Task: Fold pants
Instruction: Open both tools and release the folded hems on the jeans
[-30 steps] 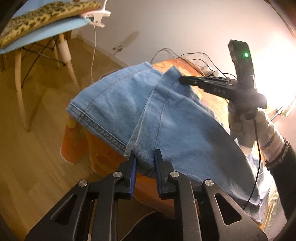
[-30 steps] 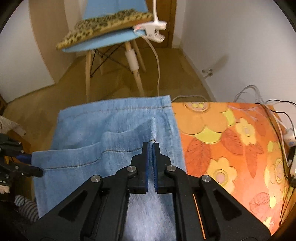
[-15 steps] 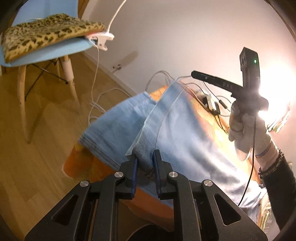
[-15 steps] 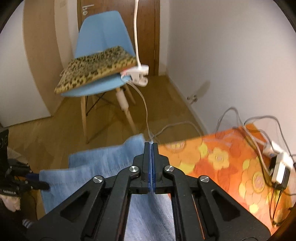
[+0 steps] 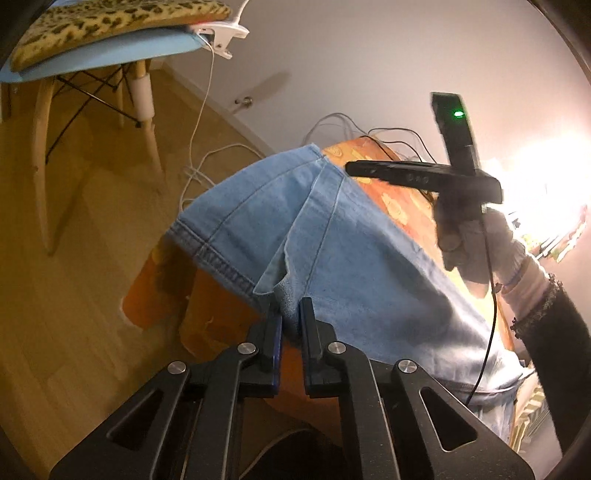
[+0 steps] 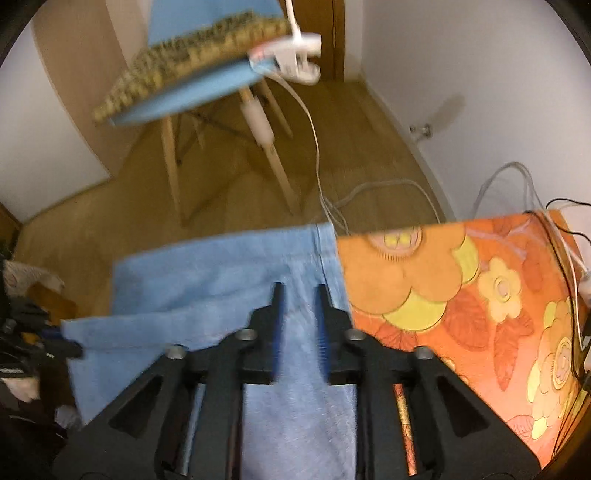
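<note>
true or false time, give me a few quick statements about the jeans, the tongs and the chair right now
1. The left tongs pinch a fold of the jeans. True.
2. The right tongs are clamped on the denim. False: they are opening, with the cloth lying flat below and not pinched.
3. The jeans lie on an orange flowered cloth. True.
4. The chair has a red seat. False: it is blue, with a leopard-print cushion on it.
5. A white clip is on the seat's edge. True.

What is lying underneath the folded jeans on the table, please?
Under the jeans lies an orange flowered tablecloth, showing beside them and hanging below their hem at the edge. The table itself is wholly covered, and whatever lies directly beneath the denim cannot be seen.
</note>
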Available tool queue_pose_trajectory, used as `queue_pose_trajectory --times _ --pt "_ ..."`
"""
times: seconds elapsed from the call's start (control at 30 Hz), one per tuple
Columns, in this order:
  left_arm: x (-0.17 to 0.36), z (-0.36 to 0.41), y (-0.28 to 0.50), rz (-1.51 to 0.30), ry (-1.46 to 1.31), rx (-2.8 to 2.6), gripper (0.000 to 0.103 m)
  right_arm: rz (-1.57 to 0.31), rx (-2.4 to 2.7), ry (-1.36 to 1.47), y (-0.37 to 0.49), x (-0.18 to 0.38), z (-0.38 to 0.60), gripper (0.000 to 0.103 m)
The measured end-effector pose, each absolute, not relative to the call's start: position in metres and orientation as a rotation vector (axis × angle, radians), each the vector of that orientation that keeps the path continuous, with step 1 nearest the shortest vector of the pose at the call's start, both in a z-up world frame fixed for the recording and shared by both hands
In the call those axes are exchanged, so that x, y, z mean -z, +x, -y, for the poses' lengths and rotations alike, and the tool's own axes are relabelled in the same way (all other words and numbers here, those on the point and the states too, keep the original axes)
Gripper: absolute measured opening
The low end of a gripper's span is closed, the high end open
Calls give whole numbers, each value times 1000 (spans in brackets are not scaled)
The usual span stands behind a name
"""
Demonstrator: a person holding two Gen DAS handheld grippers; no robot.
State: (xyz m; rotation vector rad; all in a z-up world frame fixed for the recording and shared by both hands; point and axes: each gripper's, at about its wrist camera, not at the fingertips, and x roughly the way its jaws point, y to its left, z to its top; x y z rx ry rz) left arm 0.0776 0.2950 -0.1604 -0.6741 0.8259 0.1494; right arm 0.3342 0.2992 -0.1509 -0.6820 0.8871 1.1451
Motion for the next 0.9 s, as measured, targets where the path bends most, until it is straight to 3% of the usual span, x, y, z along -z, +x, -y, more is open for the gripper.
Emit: queue_pose_trajectory --times 0.03,0.27,0.43,0.5,0.57,0.6,0.67,0.7,0.73,0.9 --pt "160 -295 78 -824 -670 -150 7 -886 -1139 -696 334 158 -301 40" --pt "158 -294 78 -821 -646 -151 7 -875 -1131 -733 334 176 -314 47" --pt "154 -292 79 -813 -646 -154 7 -833 -1148 -759 320 174 -305 19" --pt "152 -292 80 -804 -643 -153 7 -798 -1133 -785 312 172 -301 11" --pt "149 -290 80 -799 -633 -153 7 -786 -1116 -802 307 168 -298 10" --pt "148 -290 81 -799 -627 -153 6 -788 -1108 -816 306 168 -298 11" --pt "147 -289 81 -799 -614 -156 6 -793 -1089 -844 306 169 -300 29" --pt "147 -289 81 -800 -612 -156 6 -779 -1080 -855 305 169 -301 46" --pt "146 -288 81 -801 -609 -156 6 -761 -1078 -852 304 169 -302 52" --pt "147 -288 82 -805 -606 -159 6 -782 -1119 -829 307 173 -308 51"
